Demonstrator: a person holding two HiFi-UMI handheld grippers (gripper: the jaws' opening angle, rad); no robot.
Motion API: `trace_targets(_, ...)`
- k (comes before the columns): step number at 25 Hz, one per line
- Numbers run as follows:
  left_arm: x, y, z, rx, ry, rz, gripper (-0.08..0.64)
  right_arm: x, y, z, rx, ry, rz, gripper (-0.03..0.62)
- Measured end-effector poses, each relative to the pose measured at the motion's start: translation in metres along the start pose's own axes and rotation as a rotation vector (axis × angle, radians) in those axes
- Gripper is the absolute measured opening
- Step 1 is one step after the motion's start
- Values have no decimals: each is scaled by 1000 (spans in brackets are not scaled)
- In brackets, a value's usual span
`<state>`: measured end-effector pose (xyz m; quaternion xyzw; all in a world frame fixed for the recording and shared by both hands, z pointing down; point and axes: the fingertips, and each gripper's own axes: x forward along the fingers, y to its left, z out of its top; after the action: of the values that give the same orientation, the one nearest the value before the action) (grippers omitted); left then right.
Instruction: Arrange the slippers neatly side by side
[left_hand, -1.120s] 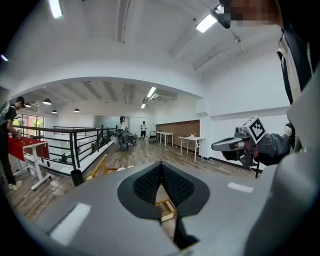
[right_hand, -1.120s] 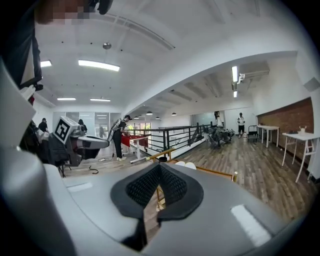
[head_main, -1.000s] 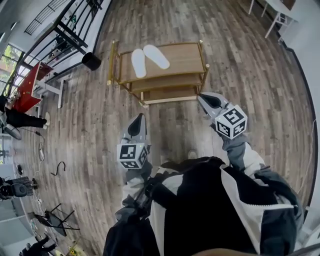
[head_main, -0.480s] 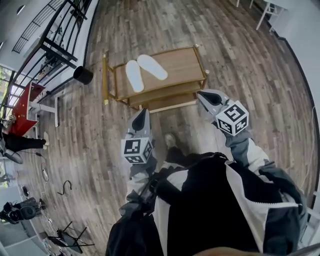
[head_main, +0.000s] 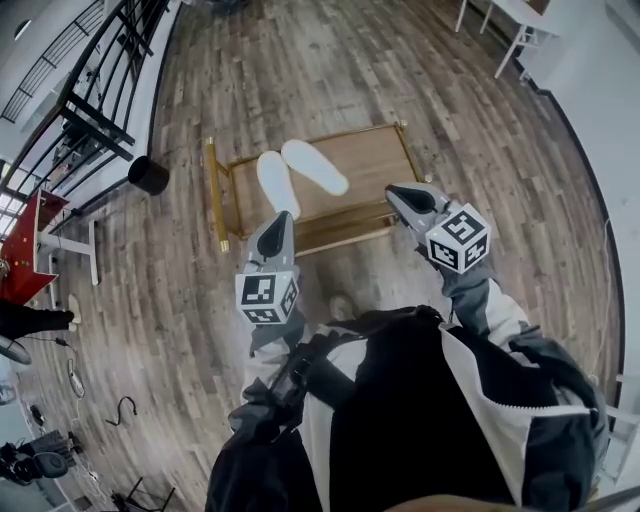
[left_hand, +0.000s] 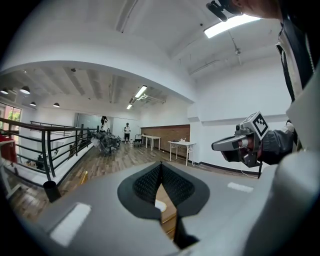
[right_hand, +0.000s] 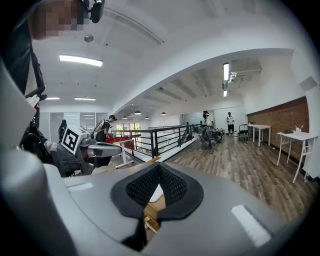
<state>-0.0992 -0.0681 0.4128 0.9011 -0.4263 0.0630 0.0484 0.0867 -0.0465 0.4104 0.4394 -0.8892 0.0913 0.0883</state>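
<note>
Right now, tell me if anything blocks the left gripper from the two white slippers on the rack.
Nothing visible does. The left gripper, shut and empty, points toward the near slipper; it and the far slipper lie splayed on the wooden rack's top, with nothing else on it.

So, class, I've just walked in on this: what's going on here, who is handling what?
A person in a black and white jacket stands on a wood plank floor, holding a two-jaw gripper in each hand. The left gripper and right gripper are both shut and empty, pointed toward a low wooden rack with a gold frame. Two flat white slippers lie on its top shelf, splayed in a V, not yet side by side.
</note>
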Motion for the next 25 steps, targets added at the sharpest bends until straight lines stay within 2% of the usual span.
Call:
trace_targets(6,9,53,-4,-25,-2,16,5,52,7,7,-6,25,24,5)
trace_targets(12,26,81,-13,-57,14,47,5,83,2,5,15,45,75,5)
trace_targets(17,56,88,-5,-54,12,60,5,104,-30,14,18,42,103,5)
trace_targets(22,91,102,1,-74,40,149,5,131,-70,26,8,35,172,5)
trace_targets(25,115,94,14,-83,31,175,5,135,-101,44,-48,30,210,5)
